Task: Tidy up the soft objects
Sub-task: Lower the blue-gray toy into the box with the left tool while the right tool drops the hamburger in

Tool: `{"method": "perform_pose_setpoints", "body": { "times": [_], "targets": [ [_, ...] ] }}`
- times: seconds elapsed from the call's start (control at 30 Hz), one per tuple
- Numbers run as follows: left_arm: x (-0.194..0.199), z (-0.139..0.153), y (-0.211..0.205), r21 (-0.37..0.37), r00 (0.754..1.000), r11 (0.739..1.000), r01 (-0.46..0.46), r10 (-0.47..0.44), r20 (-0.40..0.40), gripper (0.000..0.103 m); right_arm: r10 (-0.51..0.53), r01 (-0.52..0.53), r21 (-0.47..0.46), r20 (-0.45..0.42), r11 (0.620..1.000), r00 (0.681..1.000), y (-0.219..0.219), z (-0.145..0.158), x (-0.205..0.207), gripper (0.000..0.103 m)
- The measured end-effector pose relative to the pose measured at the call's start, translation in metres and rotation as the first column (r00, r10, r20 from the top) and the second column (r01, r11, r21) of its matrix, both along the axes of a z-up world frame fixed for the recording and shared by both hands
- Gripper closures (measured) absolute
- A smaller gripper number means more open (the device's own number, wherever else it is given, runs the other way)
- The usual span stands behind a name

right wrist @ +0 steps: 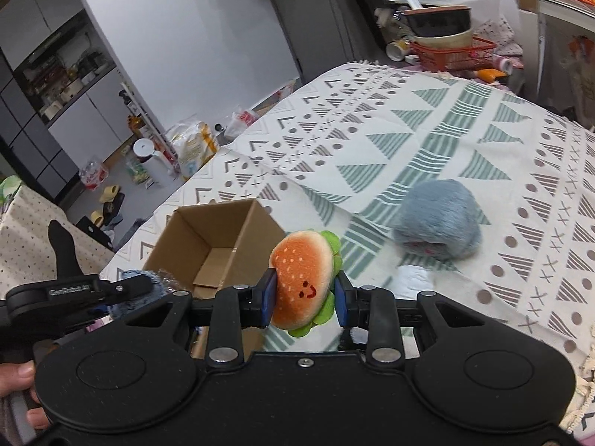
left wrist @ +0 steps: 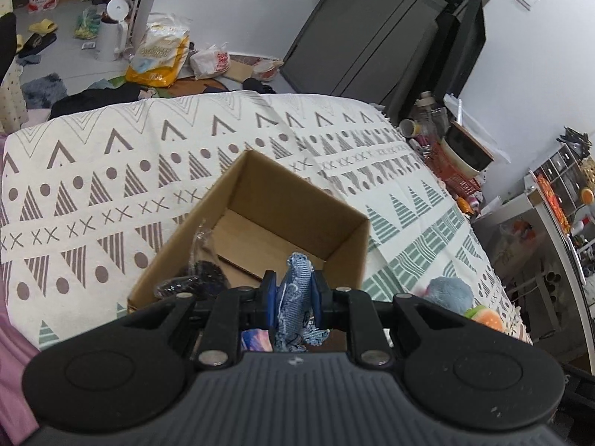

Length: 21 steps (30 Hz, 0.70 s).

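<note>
The left gripper [left wrist: 292,299] is clamped on a blue denim piece [left wrist: 295,290] and hangs over the near edge of the open box [left wrist: 282,200], which sits on the patterned bed [left wrist: 111,171]. A dark crinkly item [left wrist: 202,275] already lies in the box's near corner, at about 8 o'clock from the denim in the left wrist view. The right gripper [right wrist: 305,299] is closed on a burger plush [right wrist: 303,278], held above the bed just to the right of the box [right wrist: 208,234]. A grey-blue fluffy toy [right wrist: 437,221] waits on the cover at about 2 o'clock from the burger, well clear of the box.

The trouble I foresee is crowding. Both grippers are near the same small opening, and if both go in together they may knock each other or shove the light box across the soft cover. The denim hangs limp below the jaws, so its tail could catch on the rim and drape outside when released. The burger is squeezed only across its middle; a quick swing might let it twist free and drop short onto the bed. The box also stands on yielding bedding, so a nudge on its wall could tip it.
</note>
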<state>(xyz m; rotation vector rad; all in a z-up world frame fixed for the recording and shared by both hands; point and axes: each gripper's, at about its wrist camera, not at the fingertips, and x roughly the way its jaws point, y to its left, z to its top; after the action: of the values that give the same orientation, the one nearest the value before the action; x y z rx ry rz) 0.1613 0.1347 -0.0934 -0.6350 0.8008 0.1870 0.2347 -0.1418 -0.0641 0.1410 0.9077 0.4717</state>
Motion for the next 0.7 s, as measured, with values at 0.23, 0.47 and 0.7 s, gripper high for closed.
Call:
{"method": "perform_pose_setpoints", "body": {
  "times": [0.23,0.47,0.7],
  "targets": [
    [0.016,-0.012,0.016,-0.037,1.0,0.999,0.004,-0.004,0.021,0.085,0.027,-0.027,-0.031,-0.012,0.999,1.0,0.03,0.005,0.004,0.072],
    [0.029,-0.021,0.032,-0.042,0.999,0.999,-0.003,0.005,0.046,0.084,0.038,-0.041,-0.063,-0.042,0.997,0.998,0.06,0.009,0.011,0.072],
    [0.042,-0.033,0.057,-0.045,0.998,0.999,-0.01,0.013,0.056,0.084,0.078,-0.084,-0.088,-0.065,0.993,0.995,0.099,0.01,0.021,0.072]
  ]
}}
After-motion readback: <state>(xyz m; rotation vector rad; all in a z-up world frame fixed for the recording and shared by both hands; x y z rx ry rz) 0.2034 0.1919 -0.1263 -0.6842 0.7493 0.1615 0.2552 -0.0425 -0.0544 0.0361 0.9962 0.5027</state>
